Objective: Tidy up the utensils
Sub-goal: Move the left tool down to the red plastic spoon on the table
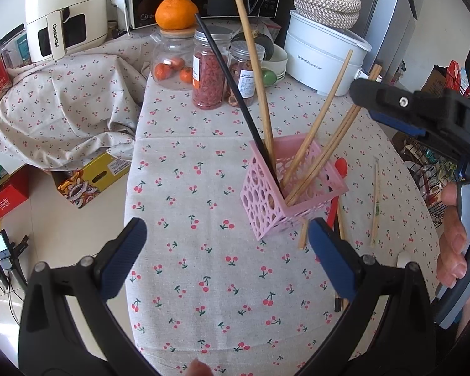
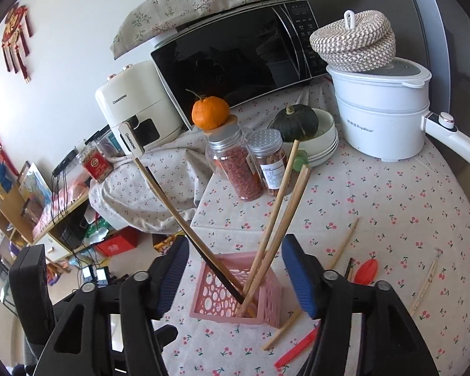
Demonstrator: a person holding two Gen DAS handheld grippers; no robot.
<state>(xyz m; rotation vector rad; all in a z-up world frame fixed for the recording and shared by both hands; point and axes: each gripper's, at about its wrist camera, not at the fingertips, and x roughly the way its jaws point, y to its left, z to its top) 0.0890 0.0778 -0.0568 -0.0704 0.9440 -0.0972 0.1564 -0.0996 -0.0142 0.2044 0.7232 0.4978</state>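
A pink perforated holder (image 1: 285,188) (image 2: 235,291) stands on the cherry-print tablecloth and holds several wooden chopsticks (image 1: 316,131) (image 2: 279,219) and one black chopstick (image 1: 235,94). My right gripper (image 2: 235,277) hovers just over the holder, open; the leaning sticks rise between its blue pads without touching them. The left wrist view shows that gripper (image 1: 379,106) at the upper right, by the stick tops. My left gripper (image 1: 227,260) is open and empty, near the holder's front left. A red spoon (image 1: 340,169) (image 2: 365,271) and loose chopsticks (image 1: 374,200) (image 2: 423,288) lie on the cloth to the right.
Behind the holder stand two jars (image 1: 208,72), a glass jar with an orange (image 1: 176,12) on top, a white electric pot (image 1: 326,62), stacked bowls with a squash (image 2: 294,122), a microwave (image 2: 235,53) and an air fryer (image 1: 65,15). The table edge (image 1: 131,188) drops off at the left.
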